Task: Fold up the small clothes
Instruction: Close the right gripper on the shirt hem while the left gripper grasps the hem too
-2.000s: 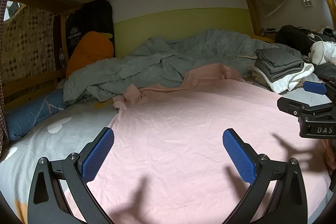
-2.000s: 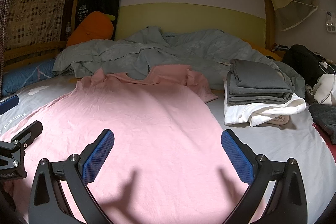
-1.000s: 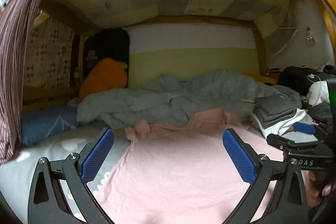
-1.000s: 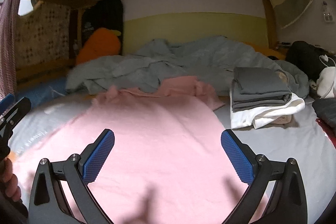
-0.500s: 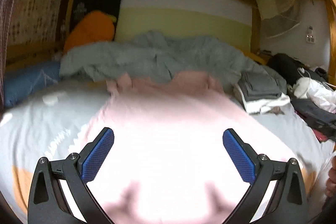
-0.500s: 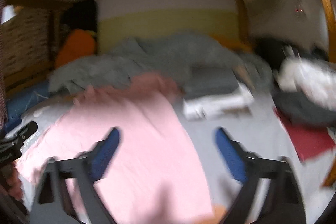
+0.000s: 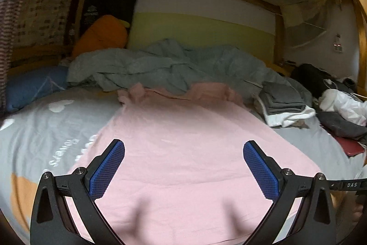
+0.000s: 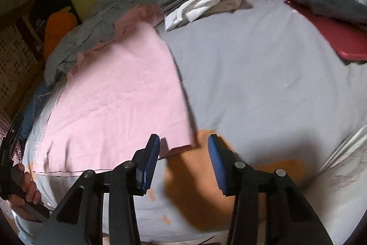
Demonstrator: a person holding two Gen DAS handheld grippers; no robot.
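Left wrist view: the left gripper (image 7: 183, 167) hangs low over the pink garment (image 7: 183, 153), pointing a little downward toward its far end. Its tongs stand wide apart with nothing between the ribbed blue pads (image 7: 107, 168), which are clear of the cloth. The pink garment is thin, lightly creased fabric spread flat on the grey bedsheet (image 7: 45, 125); its far end is bunched against a rumpled grey duvet (image 7: 165, 68). Right of the garment sits a stack of folded clothes (image 7: 284, 105), dark grey pieces on white ones. An orange plush cushion (image 7: 101, 36) leans beyond the duvet.

Right wrist view: the right gripper (image 8: 183, 162) tilts steeply down at the pink garment's (image 8: 114, 93) near right corner. Its tongs stand at a middling gap and are closing; the corner's edge lies between the pads, which do not press on it. Right of the garment the bedsheet (image 8: 252, 66) is smooth, with an orange printed patch at the corner. At the garment's left edge a hand (image 8: 25, 185) grips a black handle. A flat red item (image 8: 332, 33) lies well right, partly under dark grey cloth.
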